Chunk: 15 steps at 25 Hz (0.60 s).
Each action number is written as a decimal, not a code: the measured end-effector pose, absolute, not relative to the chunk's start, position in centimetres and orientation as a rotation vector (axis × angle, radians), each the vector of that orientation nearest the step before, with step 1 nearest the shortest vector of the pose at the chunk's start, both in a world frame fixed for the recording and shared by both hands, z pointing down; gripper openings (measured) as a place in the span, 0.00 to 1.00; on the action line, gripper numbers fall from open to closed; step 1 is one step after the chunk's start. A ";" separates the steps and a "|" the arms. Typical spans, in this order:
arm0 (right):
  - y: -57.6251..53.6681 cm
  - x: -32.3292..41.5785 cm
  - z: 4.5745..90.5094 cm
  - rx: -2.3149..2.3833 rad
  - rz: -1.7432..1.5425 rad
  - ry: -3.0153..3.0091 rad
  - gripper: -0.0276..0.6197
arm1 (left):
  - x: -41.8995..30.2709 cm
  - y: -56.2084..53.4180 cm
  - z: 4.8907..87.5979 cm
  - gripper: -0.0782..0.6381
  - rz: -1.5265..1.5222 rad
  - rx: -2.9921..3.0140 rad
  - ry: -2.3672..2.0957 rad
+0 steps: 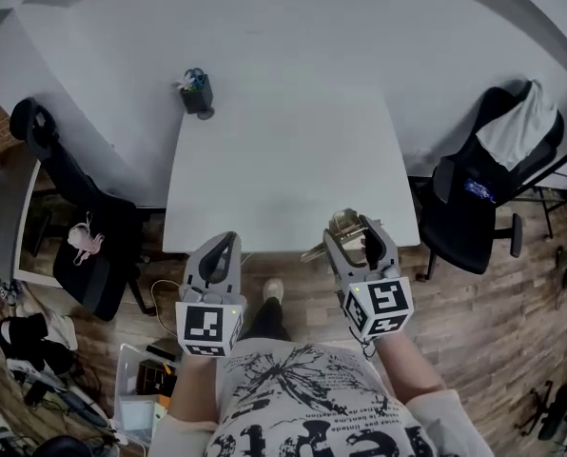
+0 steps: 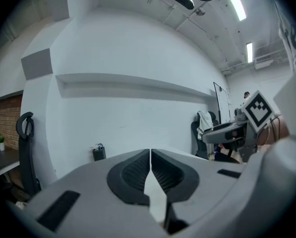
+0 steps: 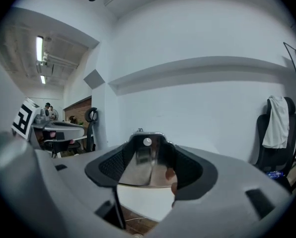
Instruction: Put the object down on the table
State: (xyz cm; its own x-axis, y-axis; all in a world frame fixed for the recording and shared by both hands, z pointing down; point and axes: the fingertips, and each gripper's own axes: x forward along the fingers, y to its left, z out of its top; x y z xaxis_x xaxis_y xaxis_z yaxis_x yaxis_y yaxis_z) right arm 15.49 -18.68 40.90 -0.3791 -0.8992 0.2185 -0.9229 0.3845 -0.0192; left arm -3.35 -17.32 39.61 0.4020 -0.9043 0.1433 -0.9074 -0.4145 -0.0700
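The shiny metal object (image 1: 343, 225) sits in the right gripper (image 1: 361, 232), over the near right edge of the white table (image 1: 283, 160). In the head view its long axis runs slantwise, with a thin end poking out towards the near left, past the table's edge and over the wooden floor (image 1: 474, 322). Whether it touches the tabletop I cannot tell. In the right gripper view the metal object (image 3: 147, 160) fills the gap between the two dark pads, a round rivet near its top and its upper rim standing above the jaw tips. The right gripper (image 3: 148, 150) is clamped on it from both sides. The tabletop ahead is bare except for a dark pen pot (image 1: 198, 94) at the far left corner, well apart. A black office chair (image 1: 469, 208) with a white cloth (image 1: 519, 127) draped over its back stands just right of the table, and a second chair (image 1: 79, 217) to the left. The left gripper (image 1: 224, 246) hangs near the table's near edge, its jaws pressed together on nothing, as the left gripper (image 2: 150, 157) view shows.
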 end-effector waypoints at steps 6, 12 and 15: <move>-29.4 12.4 42.6 1.609 0.292 -2.396 0.47 | -6.4 -28.4 39.6 0.13 0.213 2.625 -1.652; -37.1 11.2 45.2 1.605 0.396 -2.332 0.47 | -7.1 -35.8 39.7 0.13 0.210 2.694 -1.577; -39.6 10.6 47.3 1.560 0.436 -2.300 0.47 | -7.3 -38.1 40.0 0.13 0.200 2.673 -1.543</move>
State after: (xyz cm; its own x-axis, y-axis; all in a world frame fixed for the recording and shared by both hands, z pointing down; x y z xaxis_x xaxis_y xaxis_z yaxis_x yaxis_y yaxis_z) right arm 10.58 -39.61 47.31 -0.3475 -0.8327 0.4312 -0.9327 0.3542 -0.0677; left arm -7.29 -38.07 40.03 0.4943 -0.8585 0.1363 -0.8649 -0.5014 -0.0219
